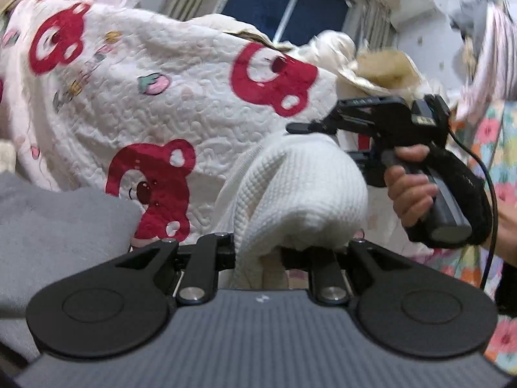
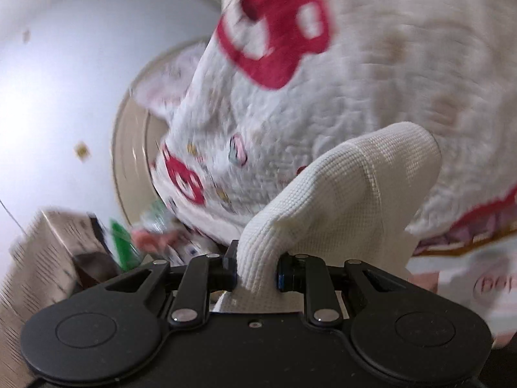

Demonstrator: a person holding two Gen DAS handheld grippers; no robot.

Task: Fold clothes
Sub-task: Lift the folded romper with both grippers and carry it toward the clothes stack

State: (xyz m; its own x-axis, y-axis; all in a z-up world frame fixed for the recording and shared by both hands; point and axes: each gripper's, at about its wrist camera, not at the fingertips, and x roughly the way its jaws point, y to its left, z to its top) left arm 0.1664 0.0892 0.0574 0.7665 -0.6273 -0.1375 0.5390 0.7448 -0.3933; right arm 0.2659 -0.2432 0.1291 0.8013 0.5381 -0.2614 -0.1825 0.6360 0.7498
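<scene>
A white waffle-knit garment (image 1: 297, 194) hangs between both grippers. My left gripper (image 1: 258, 253) is shut on a bunched fold of it at the bottom of the left wrist view. My right gripper (image 2: 257, 270) is shut on another fold of the same garment (image 2: 349, 200). In the left wrist view the right gripper (image 1: 300, 126) shows at the right, held by a hand (image 1: 410, 187), its fingers at the garment's upper edge. Behind the garment lies a white quilt with red bear prints (image 1: 145, 97), also in the right wrist view (image 2: 371, 64), blurred.
A grey cloth (image 1: 55, 226) lies at the left. A window (image 1: 284, 9) is behind the quilt. Striped and flowered fabrics (image 1: 494, 64) hang at the right. In the right wrist view a cardboard box (image 2: 45, 252) and small items (image 2: 155, 229) sit at the lower left.
</scene>
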